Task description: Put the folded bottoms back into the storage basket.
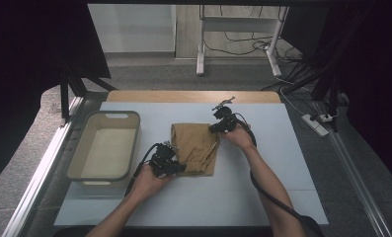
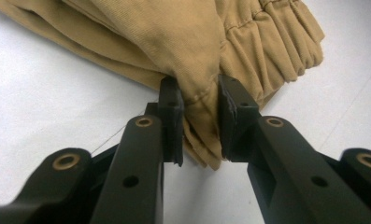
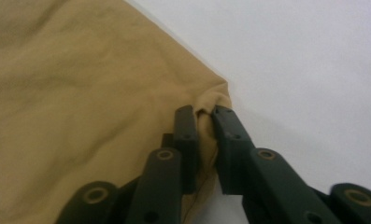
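High view shows my folded tan cotton garment [image 1: 195, 146], elastic-gathered at one end; my left gripper [image 1: 180, 168] and right gripper [image 1: 216, 127] each pinch a corner

Your left tool [image 2: 201, 122] has its jaws set on either side of a corner fold of the tan cloth [image 2: 174, 37], pinching it. The gathered elastic band [image 2: 276, 46] lies to the right, on the white counter [image 2: 43, 107].
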